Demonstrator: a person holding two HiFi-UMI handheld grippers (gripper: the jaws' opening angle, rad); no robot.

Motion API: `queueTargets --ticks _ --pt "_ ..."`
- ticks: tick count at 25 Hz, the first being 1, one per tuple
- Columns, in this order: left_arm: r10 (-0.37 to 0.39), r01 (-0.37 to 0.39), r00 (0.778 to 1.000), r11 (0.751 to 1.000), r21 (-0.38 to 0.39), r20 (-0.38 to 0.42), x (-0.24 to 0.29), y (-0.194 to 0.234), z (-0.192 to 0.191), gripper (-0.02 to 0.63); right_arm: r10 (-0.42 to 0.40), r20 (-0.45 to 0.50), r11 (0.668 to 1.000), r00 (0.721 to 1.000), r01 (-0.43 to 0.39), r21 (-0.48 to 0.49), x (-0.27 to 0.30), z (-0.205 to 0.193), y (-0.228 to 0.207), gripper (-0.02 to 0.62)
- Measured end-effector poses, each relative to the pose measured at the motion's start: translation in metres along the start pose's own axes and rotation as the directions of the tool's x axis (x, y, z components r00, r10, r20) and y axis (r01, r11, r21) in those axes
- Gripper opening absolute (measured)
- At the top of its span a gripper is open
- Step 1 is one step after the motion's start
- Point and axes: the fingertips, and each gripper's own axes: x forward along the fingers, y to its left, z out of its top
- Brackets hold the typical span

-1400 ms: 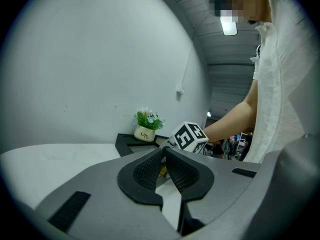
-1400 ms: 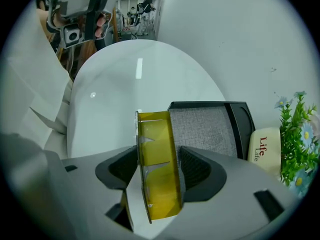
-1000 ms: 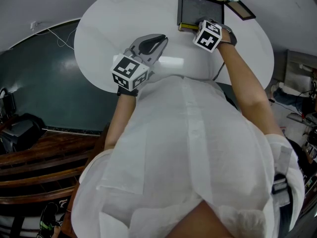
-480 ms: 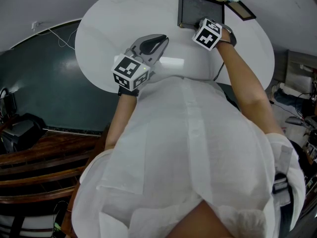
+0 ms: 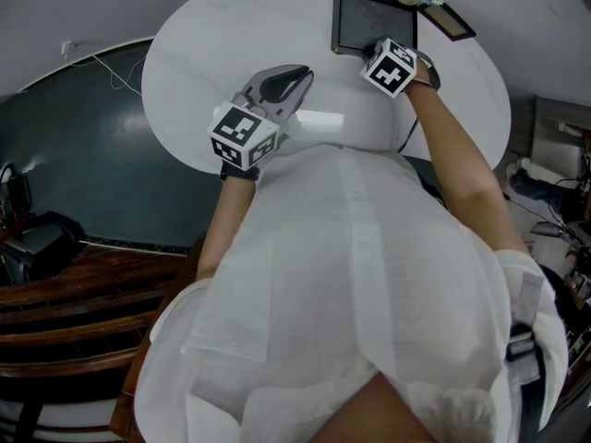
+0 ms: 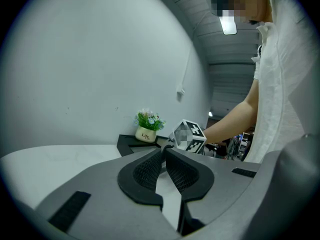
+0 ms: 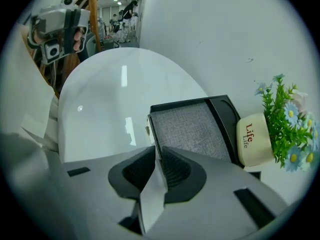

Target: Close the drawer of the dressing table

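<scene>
I had the right gripper [image 7: 159, 153] with its fingers pinched on the near rim of the open drawer [image 7: 190, 129], at the far edge of the desk [image 5: 212, 53]. The left gripper [image 6: 164, 151] hung over the near edge, fingers together, empty.

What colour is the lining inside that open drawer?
Grey woven fabric lining; the drawer frame is black. Right gripper view shows it best.

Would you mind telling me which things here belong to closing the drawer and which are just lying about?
Job: drawer, its front edge in the right gripper; dressing table.
Lying about: flower pot; left gripper, shut and empty.
</scene>
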Motion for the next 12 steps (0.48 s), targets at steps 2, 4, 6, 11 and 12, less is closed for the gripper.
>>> queueTargets --ticks 2,4,6,11,12 --pt "0.007 -0.007 1.000 1.000 0.001 0.002 -0.001 0.001 0.000 0.037 -0.005 0.043 0.998 0.999 0.002 0.068 -0.008 0.001 -0.003 0.046" --pt "0.014 -0.014 1.000 1.000 0.002 0.005 -0.003 0.003 -0.001 0.037 -0.033 0.103 0.987 0.994 0.016 0.161 -0.019 0.004 -0.010 0.046" --pt "0.020 -0.020 1.000 1.000 0.003 0.008 -0.004 0.004 -0.001 0.037 -0.082 0.172 0.968 0.982 0.037 0.249 -0.033 0.007 -0.019 0.044" --pt "0.021 -0.022 1.000 1.000 0.013 0.009 -0.007 0.004 0.003 0.037 -0.230 0.356 0.865 0.906 0.022 0.502 -0.075 0.004 -0.026 0.037" --pt "0.022 -0.022 1.000 1.000 0.017 0.009 -0.007 0.004 0.004 0.037 -0.254 0.395 0.833 0.883 -0.008 0.553 -0.082 0.004 -0.026 0.035"
